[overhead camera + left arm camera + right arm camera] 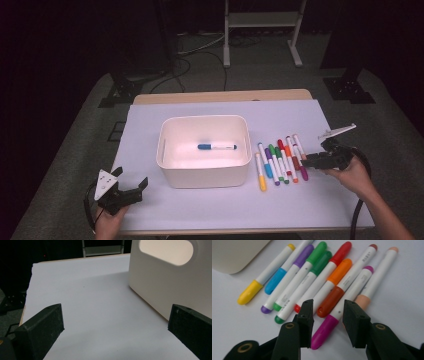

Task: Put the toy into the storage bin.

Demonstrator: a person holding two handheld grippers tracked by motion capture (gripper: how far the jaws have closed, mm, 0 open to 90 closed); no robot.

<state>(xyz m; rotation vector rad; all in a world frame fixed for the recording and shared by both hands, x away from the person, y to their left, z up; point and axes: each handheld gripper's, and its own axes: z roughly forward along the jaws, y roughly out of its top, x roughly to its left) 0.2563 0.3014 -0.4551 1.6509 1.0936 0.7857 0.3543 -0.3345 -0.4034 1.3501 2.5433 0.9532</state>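
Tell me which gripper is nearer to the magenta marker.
Right. The right gripper is down at the magenta marker, its open jaws on either side of the marker's capped end. The left gripper sits at the table's near left corner, beyond the white bin.

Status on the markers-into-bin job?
Done: one blue marker lies in the white bin. In hand: the right claw sits open, low over the row, jaws either side of the magenta marker, not yet pressing on it. The left claw is open and empty beside the bin. Left: all nine markers in the row on the table.
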